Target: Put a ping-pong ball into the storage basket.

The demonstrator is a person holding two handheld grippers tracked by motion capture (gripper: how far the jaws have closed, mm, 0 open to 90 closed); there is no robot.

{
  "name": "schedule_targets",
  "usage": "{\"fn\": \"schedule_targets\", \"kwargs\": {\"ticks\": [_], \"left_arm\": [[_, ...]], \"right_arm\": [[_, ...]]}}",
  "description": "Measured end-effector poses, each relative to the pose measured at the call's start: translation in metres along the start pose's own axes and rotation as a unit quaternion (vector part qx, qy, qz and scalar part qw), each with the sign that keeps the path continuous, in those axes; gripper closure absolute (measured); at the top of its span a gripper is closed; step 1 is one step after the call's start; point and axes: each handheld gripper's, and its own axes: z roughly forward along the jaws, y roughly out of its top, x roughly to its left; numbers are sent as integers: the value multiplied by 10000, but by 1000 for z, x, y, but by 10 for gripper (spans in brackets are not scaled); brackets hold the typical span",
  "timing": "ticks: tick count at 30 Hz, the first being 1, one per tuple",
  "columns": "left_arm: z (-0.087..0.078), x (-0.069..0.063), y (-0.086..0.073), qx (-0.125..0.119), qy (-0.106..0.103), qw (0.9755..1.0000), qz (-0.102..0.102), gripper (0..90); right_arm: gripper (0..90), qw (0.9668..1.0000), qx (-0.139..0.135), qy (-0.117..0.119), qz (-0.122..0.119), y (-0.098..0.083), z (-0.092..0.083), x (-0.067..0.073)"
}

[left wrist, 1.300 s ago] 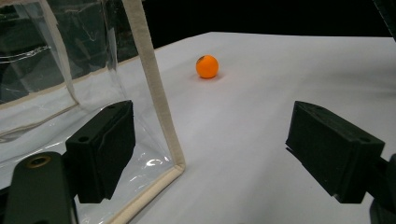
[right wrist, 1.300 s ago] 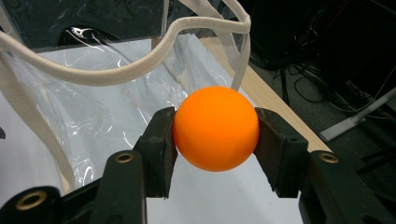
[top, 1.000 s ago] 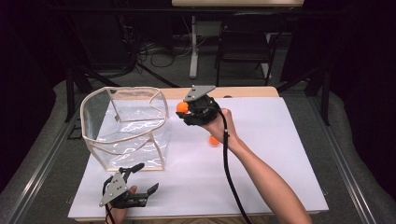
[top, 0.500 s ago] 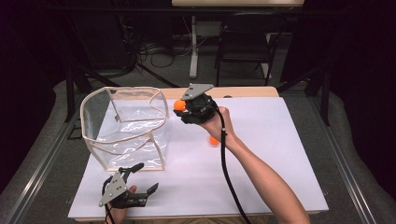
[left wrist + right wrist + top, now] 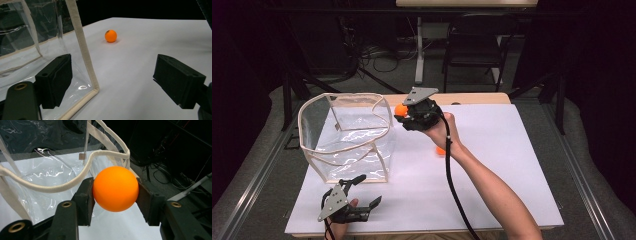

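A big white table (image 5: 512,165) stands in a dark room with a chair (image 5: 472,50) behind it. On the table sits a see-through bag (image 5: 347,135) with cream edges. The right gripper (image 5: 401,111) is up beside the bag's top, squeezing a round orange ball (image 5: 115,192). Another orange ball (image 5: 110,36) lies on the table. The left gripper (image 5: 362,192) rests near the bag's corner, jaws wide apart.
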Motion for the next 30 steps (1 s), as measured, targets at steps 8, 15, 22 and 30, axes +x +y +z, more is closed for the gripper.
{"fn": "schedule_targets", "kwargs": {"ticks": [8, 15, 22, 30], "left_arm": [[0, 0, 0, -1, -5, 10000, -1, 155], [0, 0, 0, -9, -4, 10000, -14, 155], [0, 0, 0, 0, -22, 10000, -3, 155], [0, 0, 0, -1, -21, 10000, -7, 155]], "right_arm": [[509, 10000, -73, 3, -4, 4, 2, 1], [509, 10000, -93, 11, -7, 6, 6, 1], [510, 9999, -134, -4, 2, 9, 7, 1], [509, 9999, -155, 1, -21, 13, 9, 2]]}}
